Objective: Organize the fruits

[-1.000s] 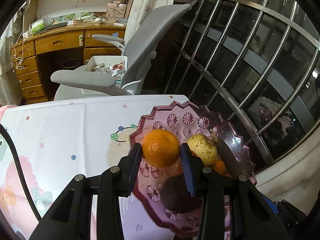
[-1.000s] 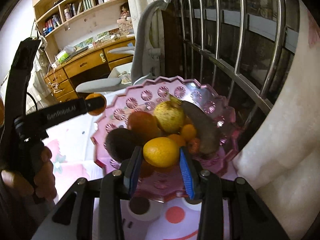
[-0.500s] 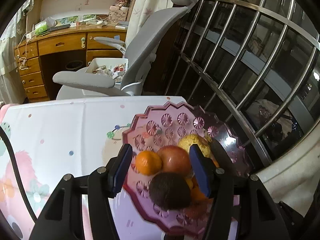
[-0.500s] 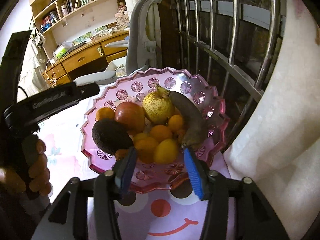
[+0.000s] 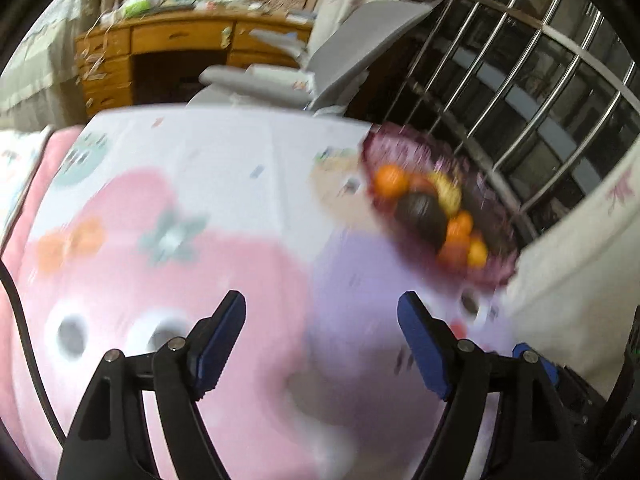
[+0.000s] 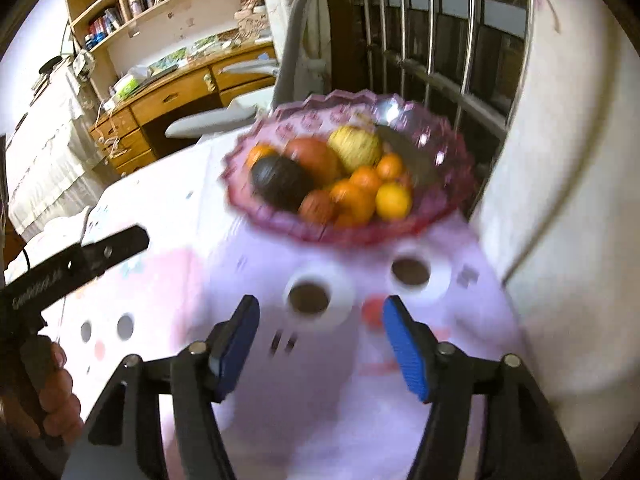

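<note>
Fruits (image 6: 344, 176): heaped in pink bowl (image 6: 452, 148), upper centre of right view, all gathered. Left gripper (image 5: 320, 332) & right gripper (image 6: 318, 344): jaws just opened wide, empty, clear of bowl, likely post-release.

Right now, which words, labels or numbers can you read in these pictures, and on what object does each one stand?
"Gen...": white lettering on the black left gripper in the right wrist view; the rest is blurred.
Book spines on the shelf: too small to read.
Nothing else is legible.
</note>
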`<state>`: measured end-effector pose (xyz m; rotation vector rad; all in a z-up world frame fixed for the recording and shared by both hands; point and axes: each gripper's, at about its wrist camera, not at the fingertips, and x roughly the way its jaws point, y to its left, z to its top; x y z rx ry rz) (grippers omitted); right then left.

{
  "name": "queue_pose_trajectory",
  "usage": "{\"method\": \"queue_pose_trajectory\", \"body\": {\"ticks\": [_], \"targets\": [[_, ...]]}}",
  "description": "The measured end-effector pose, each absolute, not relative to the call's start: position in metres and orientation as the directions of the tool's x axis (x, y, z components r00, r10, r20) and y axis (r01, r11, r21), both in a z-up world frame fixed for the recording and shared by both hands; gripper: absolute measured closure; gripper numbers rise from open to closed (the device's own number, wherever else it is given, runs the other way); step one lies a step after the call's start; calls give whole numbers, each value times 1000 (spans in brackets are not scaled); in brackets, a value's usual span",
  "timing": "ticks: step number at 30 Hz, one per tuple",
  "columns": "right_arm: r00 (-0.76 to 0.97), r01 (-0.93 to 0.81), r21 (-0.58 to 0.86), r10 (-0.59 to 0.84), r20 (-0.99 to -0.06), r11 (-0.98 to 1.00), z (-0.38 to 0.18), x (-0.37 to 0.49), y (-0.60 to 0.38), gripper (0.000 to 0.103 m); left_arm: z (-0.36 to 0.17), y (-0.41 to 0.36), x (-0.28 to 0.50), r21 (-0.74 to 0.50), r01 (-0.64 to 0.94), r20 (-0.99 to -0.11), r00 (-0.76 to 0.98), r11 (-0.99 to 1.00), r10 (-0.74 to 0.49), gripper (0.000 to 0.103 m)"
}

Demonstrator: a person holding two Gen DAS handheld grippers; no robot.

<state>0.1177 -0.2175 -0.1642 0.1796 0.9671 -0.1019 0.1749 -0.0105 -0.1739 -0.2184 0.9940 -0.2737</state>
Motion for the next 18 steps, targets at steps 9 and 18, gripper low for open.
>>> {"method": "queue_pose_trajectory", "body": {"ticks": [9, 18], "targets": [[365, 61, 121, 90, -927, 991, -174, 25, -167, 27, -179, 41, 56, -252, 60, -902, 347, 966, -257, 25], [327, -107, 132, 160, -931, 986, -116, -7, -159, 10, -111, 27, -12, -266, 18, -914, 312, 964, -258, 21]]}}
